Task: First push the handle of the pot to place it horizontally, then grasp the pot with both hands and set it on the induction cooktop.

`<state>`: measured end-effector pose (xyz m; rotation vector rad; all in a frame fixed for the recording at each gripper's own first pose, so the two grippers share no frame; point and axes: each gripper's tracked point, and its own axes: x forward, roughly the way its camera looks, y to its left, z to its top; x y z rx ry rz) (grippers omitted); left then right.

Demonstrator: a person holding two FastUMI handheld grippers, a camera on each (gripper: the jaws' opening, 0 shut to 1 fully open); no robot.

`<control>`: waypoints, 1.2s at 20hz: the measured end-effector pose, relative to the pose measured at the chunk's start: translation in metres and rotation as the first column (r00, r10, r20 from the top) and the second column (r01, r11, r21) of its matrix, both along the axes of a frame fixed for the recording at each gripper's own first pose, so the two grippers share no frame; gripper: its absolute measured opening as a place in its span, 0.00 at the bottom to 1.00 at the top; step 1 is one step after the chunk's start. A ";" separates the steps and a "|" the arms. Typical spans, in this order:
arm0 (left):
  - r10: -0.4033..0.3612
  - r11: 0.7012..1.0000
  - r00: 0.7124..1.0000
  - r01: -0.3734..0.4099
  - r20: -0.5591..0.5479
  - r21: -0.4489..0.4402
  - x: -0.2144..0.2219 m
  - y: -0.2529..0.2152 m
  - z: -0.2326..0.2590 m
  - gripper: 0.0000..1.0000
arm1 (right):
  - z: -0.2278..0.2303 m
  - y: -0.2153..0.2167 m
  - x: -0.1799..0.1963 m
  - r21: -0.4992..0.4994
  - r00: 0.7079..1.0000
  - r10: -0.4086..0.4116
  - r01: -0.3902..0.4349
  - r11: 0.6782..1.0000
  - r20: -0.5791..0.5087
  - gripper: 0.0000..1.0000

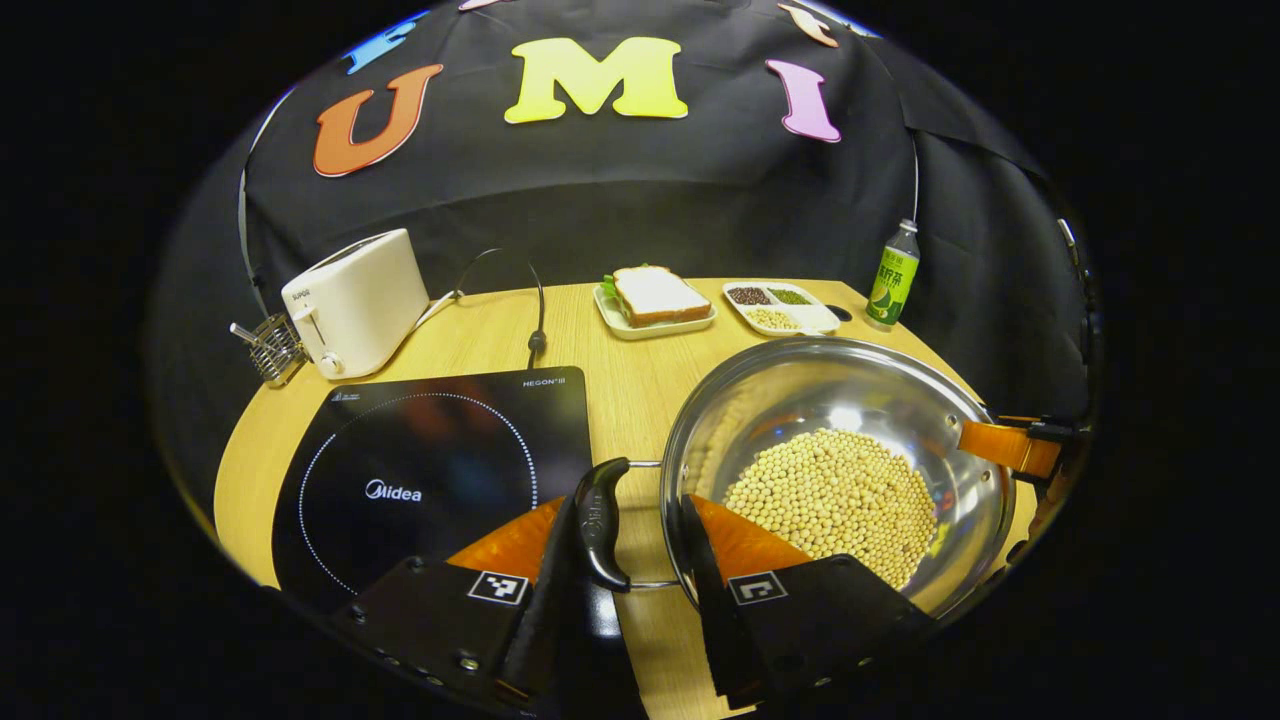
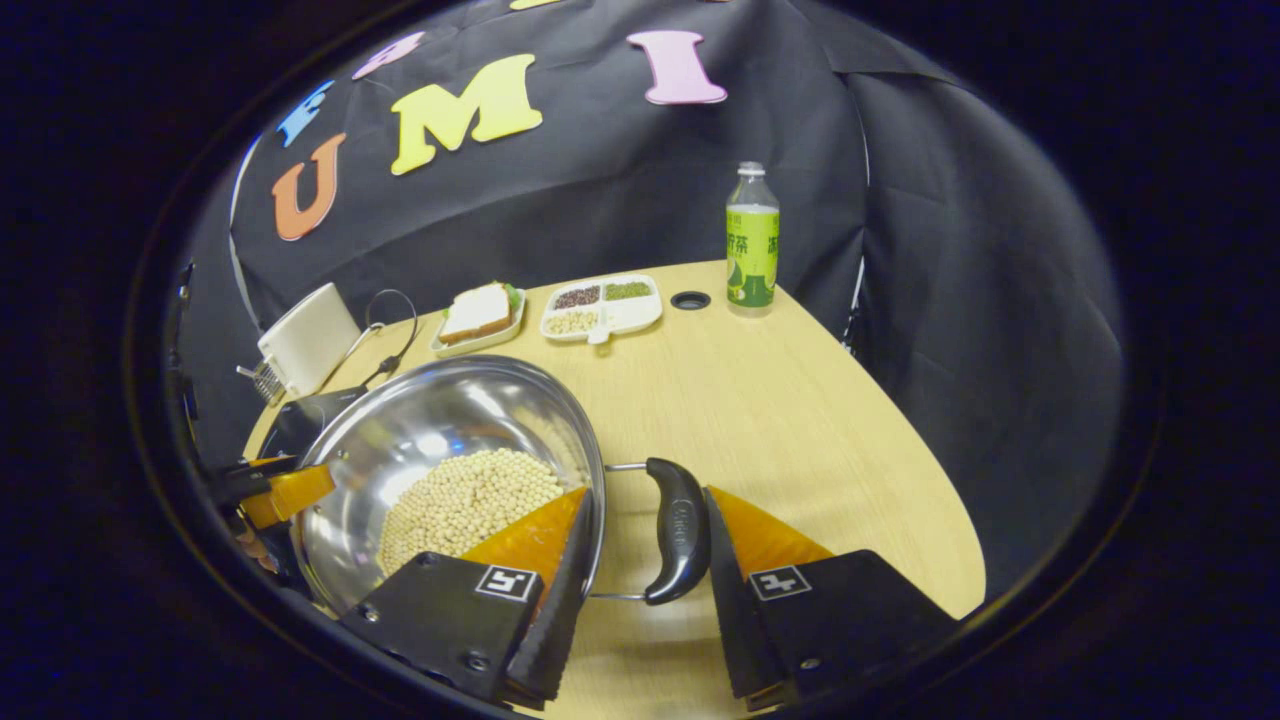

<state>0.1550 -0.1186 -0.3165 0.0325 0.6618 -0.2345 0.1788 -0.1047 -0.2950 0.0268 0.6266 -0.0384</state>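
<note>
Left tongs (image 1: 640,560): two fingers apart, set either side of one black side handle (image 1: 603,523) of the pot (image 1: 835,470). That handle lies against the left finger; the right finger stands off it, nearer the pot wall. No clamp is made.

Right tongs (image 2: 640,560): two fingers apart. The left finger sits at the pot (image 2: 450,450) rim, and the second black handle (image 2: 678,530) lies just inside the right finger. Whether it presses cannot be told.

One steel pot, holding a heap of pale beans (image 1: 835,500), sits on the tabletop (image 1: 630,400) between the two tongs. Two handles counted, one at each.

One black induction cooktop (image 1: 430,470) lies left of the left tongs, beside the pot, with the pot off it.

Farther off: one white toaster (image 1: 355,300) with one small wire rack (image 1: 270,350) beside it, one plate with a sandwich (image 1: 655,295), one divided dish (image 1: 780,305) with three kinds of grain, one green-labelled bottle (image 2: 752,240), and one round hole (image 2: 690,299) in the tabletop.
</note>
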 end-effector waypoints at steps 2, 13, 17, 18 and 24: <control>0.002 1.000 1.000 -0.002 0.013 -0.008 -0.003 0.004 0.012 0.58 | 0.012 0.003 -0.007 -0.010 1.000 0.004 -0.004 1.000 0.017 0.63; 0.033 0.999 0.994 -0.030 0.106 -0.029 -0.024 0.041 0.094 0.58 | 0.091 0.043 -0.038 -0.049 0.993 0.046 -0.040 0.998 0.113 0.63; 0.061 0.998 0.988 -0.057 0.142 -0.028 -0.029 0.068 0.121 0.58 | 0.113 0.070 -0.044 -0.029 0.989 0.067 -0.064 0.998 0.131 0.63; 0.069 0.997 0.986 -0.066 0.150 -0.029 -0.031 0.076 0.127 0.58 | 0.117 0.079 -0.043 -0.025 0.988 0.073 -0.071 0.997 0.134 0.63; 0.134 0.991 0.972 -0.133 0.195 -0.018 -0.034 0.132 0.160 0.57 | 0.136 0.139 -0.040 0.003 0.982 0.131 -0.132 0.991 0.139 0.62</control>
